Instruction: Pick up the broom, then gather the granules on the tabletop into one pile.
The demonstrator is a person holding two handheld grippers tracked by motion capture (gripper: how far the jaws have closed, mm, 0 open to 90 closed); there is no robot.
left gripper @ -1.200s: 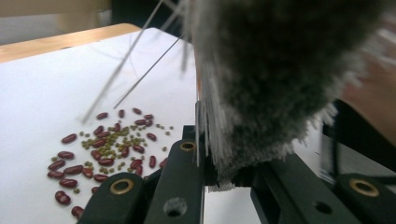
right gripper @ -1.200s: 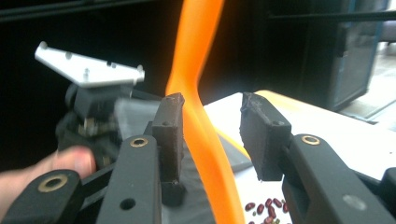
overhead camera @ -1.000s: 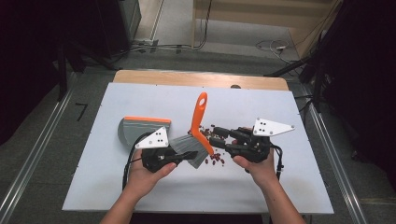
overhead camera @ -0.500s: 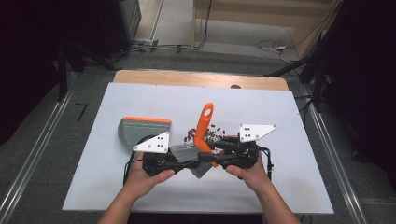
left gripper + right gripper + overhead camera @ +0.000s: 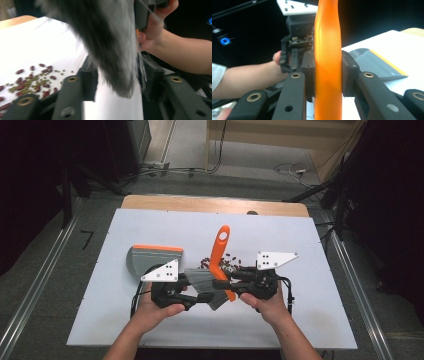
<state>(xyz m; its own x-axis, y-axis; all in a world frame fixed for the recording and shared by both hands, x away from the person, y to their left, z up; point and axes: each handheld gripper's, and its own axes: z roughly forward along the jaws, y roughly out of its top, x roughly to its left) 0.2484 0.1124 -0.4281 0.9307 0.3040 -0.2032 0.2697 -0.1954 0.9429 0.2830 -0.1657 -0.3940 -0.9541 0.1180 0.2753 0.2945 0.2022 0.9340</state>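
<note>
High view: right gripper (image 5: pixel 227 279) clamping orange brush handle (image 5: pixel 219 255), handle standing tilted above table (image 5: pixel 310 320); grey bristles (image 5: pixel 200 280) hanging by left gripper (image 5: pixel 196 296). Beans (image 5: pixel 220 264) lying behind brush; dustpan (image 5: pixel 152 257) resting to left.

Left gripper view: jaws having just been opening, standing apart, bristles (image 5: pixel 110 50) hanging between without pad contact.

Right gripper view: jaws pressing handle (image 5: pixel 328 62) on both sides.
</note>
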